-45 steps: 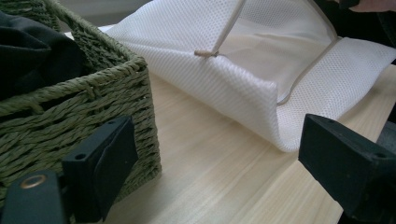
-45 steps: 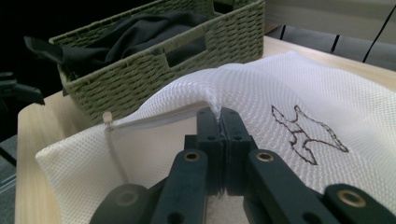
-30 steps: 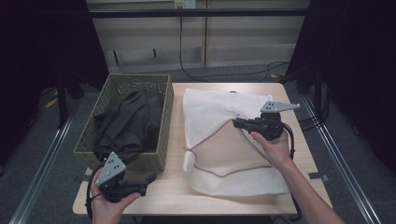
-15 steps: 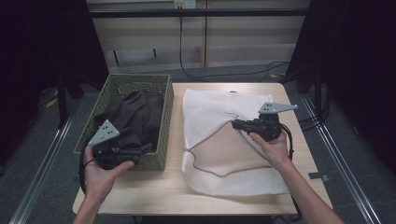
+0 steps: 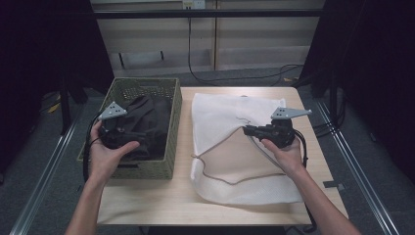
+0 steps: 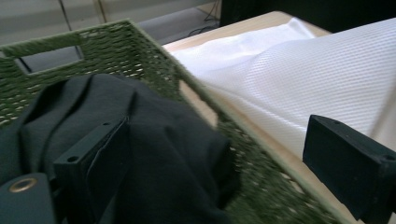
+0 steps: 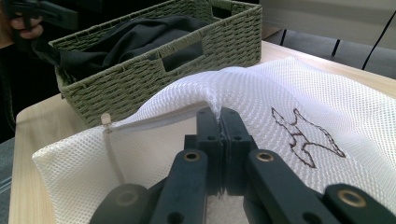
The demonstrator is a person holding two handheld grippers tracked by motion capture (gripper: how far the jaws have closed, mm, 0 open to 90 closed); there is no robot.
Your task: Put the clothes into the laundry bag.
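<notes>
Bag: white mesh laundry bag (image 5: 244, 147) laid flat on table (image 5: 147, 205), zip edge lifted open.
R gripper (image 7: 219, 122): jaws clamped shut on bag's top layer.
L gripper (image 5: 128, 138): jaws wide apart over dark garment (image 6: 154, 154), nothing pinched yet.
Garment: in green wicker basket (image 5: 171, 122), beside bag.
Done: bag mouth held up.
Left: garment to be grasped, moved into bag, prob. zipped.

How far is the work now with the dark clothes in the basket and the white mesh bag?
Done: the right gripper is shut on the upper edge of the white mesh bag, lifting its zipped mouth open. In hand: the left gripper, jaws open, is over the dark garment in the green basket. Left: gripping the garment and putting it into the bag; nothing dark shows inside yet.
</notes>
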